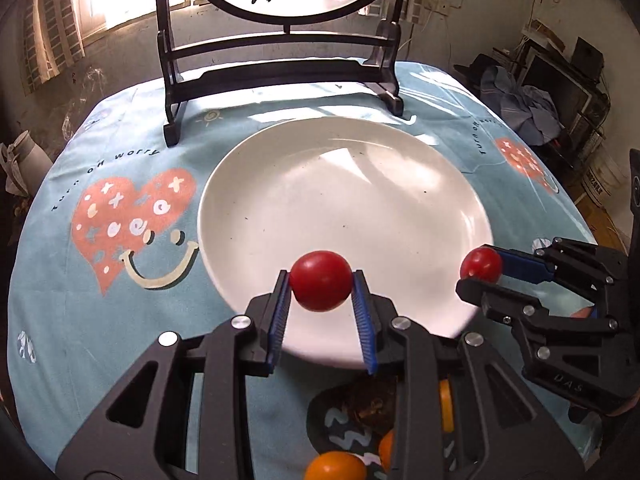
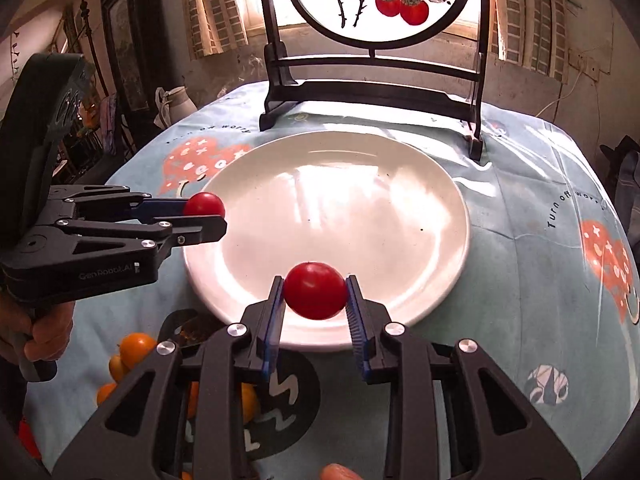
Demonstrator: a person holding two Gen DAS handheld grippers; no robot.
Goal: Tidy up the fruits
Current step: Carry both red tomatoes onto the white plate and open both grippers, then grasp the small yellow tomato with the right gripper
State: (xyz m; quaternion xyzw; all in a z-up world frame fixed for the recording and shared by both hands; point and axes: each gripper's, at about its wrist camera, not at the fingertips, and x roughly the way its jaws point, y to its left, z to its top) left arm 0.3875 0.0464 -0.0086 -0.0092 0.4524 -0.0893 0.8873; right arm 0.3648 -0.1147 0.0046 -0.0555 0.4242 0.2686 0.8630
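Observation:
A large white plate (image 1: 344, 184) lies on the blue tablecloth; it also shows in the right wrist view (image 2: 332, 208). My left gripper (image 1: 321, 286) is shut on a red cherry tomato (image 1: 321, 285) above the plate's near rim; it appears in the right wrist view (image 2: 205, 216) holding its tomato (image 2: 204, 205) at the plate's left rim. My right gripper (image 2: 315, 291) is shut on another red cherry tomato (image 2: 315, 290) above the near rim; in the left wrist view it (image 1: 480, 270) holds its tomato (image 1: 481, 264) at the plate's right rim.
Several orange tomatoes (image 2: 136, 348) lie near the table's front, partly hidden under the grippers, and show in the left wrist view (image 1: 336, 466). A dark wooden stand with a round painted panel (image 1: 280, 76) stands behind the plate. A dark patterned object (image 2: 288, 392) lies in front of the plate.

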